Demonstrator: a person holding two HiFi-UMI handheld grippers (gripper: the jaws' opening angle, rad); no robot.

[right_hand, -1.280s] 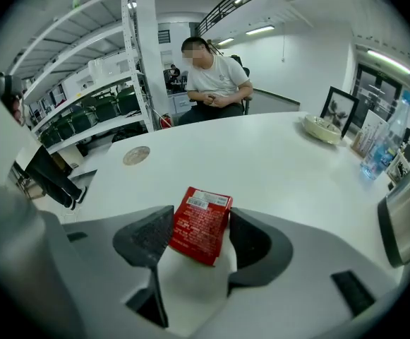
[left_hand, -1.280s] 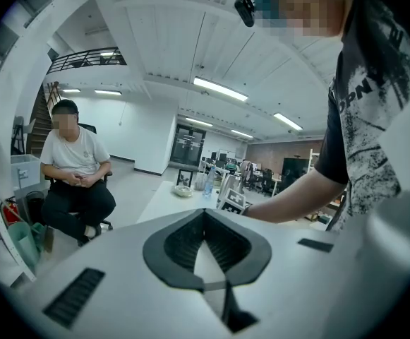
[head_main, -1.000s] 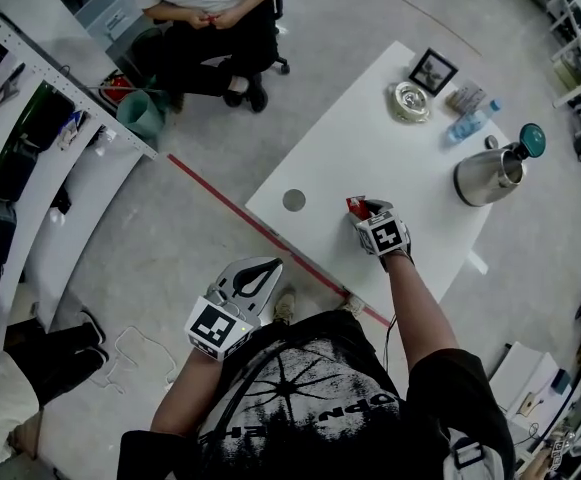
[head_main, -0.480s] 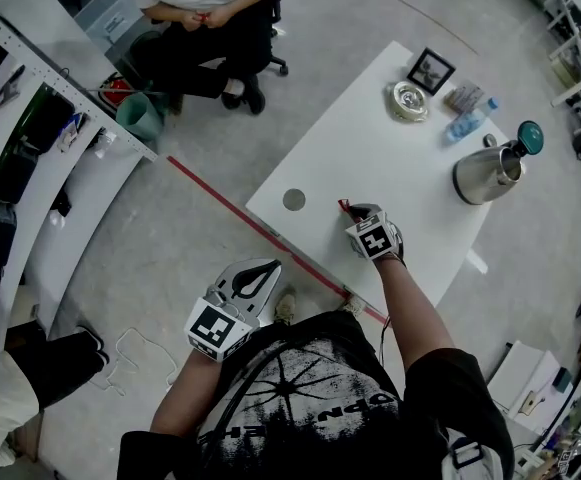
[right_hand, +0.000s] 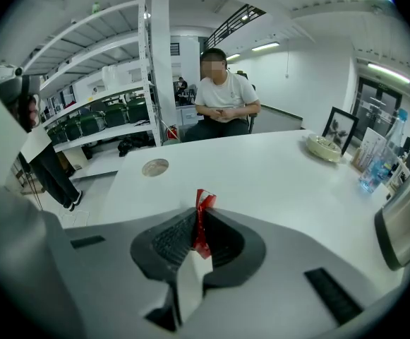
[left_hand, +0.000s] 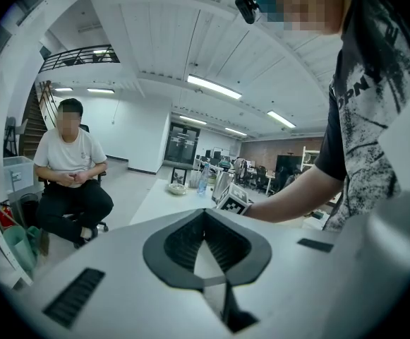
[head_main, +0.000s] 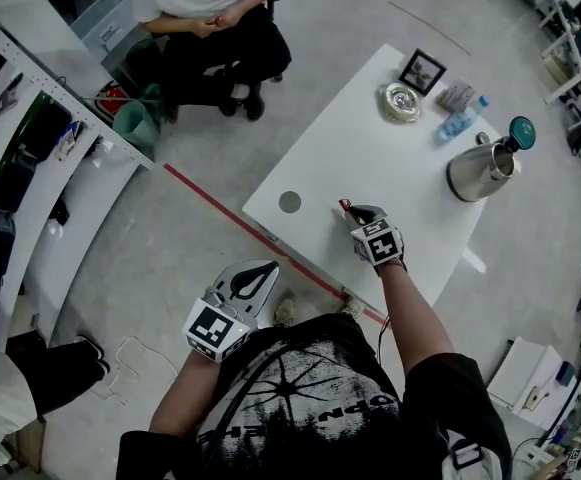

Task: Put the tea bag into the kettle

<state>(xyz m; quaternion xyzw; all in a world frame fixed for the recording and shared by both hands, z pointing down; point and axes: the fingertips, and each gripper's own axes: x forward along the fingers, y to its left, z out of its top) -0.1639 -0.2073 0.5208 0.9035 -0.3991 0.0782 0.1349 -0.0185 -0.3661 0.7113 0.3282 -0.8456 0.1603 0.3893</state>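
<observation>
A white table (head_main: 360, 148) carried a framed picture (head_main: 422, 70), a round dish (head_main: 402, 101), a small packet (head_main: 457, 96) and a water bottle (head_main: 460, 125) near its far corner. A grey disc (head_main: 290, 202) lay near its left corner. Beyond the table, a person (head_main: 215, 18) sat by a green bin (head_main: 135, 118).

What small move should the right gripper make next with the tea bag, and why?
Probably a short lift straight up. The right gripper has its jaws closing on the tea bag, which is pinched between them just above the table near its front edge. The kettle stands across the table with its lid tipped open. Lifting first would likely clear the bag for the carry.
</observation>
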